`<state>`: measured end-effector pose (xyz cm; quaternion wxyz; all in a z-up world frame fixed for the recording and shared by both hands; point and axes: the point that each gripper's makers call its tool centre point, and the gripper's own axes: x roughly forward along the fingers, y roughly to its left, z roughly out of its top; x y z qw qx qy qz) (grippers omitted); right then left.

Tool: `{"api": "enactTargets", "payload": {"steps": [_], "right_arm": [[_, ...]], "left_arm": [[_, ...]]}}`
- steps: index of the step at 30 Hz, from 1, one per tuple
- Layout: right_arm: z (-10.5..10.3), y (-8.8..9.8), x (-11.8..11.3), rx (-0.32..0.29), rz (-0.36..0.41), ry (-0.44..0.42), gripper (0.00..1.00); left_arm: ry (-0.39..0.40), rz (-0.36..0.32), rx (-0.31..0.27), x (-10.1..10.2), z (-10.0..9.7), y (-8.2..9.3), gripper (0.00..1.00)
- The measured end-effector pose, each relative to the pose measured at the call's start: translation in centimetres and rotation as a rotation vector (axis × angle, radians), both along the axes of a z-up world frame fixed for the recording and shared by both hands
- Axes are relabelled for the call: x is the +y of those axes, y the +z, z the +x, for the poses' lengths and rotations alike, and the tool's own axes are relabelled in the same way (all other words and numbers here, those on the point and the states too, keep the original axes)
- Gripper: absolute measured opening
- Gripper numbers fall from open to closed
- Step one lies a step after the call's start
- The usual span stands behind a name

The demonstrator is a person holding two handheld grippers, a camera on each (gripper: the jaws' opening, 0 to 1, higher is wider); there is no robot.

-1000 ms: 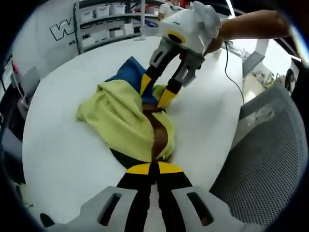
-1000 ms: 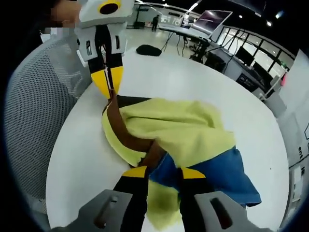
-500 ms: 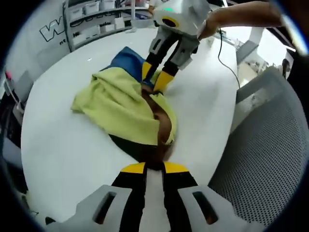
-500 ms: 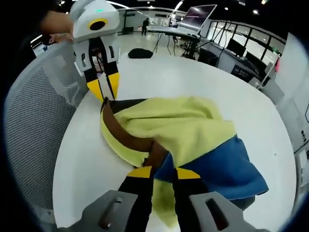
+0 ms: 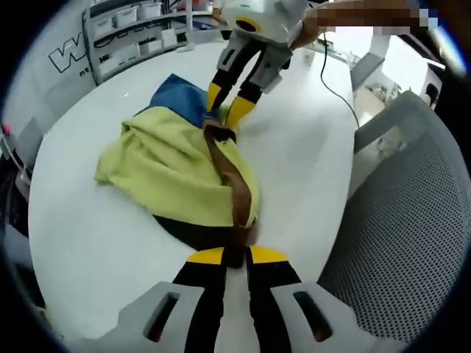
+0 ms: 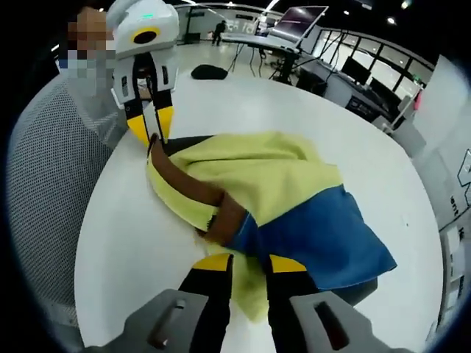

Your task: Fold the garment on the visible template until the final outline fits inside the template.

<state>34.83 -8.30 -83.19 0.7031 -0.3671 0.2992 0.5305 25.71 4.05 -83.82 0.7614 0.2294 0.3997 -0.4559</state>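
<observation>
Both grippers pinch opposite ends of the garment, a crumpled heap of yellow-green and blue cloth with a brown band, lying on a round white table. In the left gripper view the left gripper has its yellow-tipped fingers drawn together on the brown band's near end, a dark patch of template showing just under the cloth ahead of them; the right gripper comes in from the far side, its fingers closed on the band's other end by the blue part. The right gripper view shows what the other hides: the blue panel spreading wide to the right of its own fingertips, which clamp the cloth where brown meets blue, and the left gripper beyond. A wall bears large letters, "W" readable, the rest cut off. A grey mesh chair stands beside the table; shelves with white bins and desks with monitors fill the room behind.
</observation>
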Motion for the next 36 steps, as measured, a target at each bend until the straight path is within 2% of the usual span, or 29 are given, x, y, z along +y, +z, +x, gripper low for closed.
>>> {"api": "enactTargets", "payload": {"steps": [3, 7, 10, 12, 15, 22, 24, 30, 36], "right_arm": [[-0.1, 0.3, 0.7, -0.012, 0.022, 0.018, 0.14], [0.1, 0.4, 1.3, -0.027, 0.016, 0.046, 0.14], [0.5, -0.2, 1.0, -0.049, -0.036, 0.063, 0.12], [0.6, -0.4, 0.9, -0.046, -0.036, 0.055, 0.08], [0.8, -0.6, 0.3, -0.051, -0.048, 0.033, 0.00], [0.8, 0.4, -1.2, -0.043, 0.003, -0.060, 0.00], [0.7, 0.8, -1.4, -0.030, 0.044, -0.098, 0.00], [0.1, 1.7, -1.9, -0.040, 0.074, -0.131, 0.00], [-0.5, 2.2, -2.2, -0.021, 0.111, -0.182, 0.00]], "left_arm": [[0.018, -0.004, 0.011, 0.1, -0.1, -0.2, 0.08], [0.034, -0.011, 0.012, 0.3, 0.0, -0.3, 0.06], [0.049, -0.017, 0.013, 0.4, 0.2, -0.4, 0.05], [0.050, -0.018, 0.013, 0.4, 0.2, -0.3, 0.05], [0.051, -0.019, 0.011, 0.5, 0.3, -0.4, 0.04], [0.062, -0.016, 0.004, 0.8, 0.5, -0.2, 0.04], [0.068, -0.016, -0.003, 1.0, 0.6, 0.0, 0.03], [0.092, -0.024, -0.024, 1.4, 1.6, 0.6, 0.03], [0.121, -0.032, -0.039, 1.9, 2.5, 1.2, 0.03]]}}
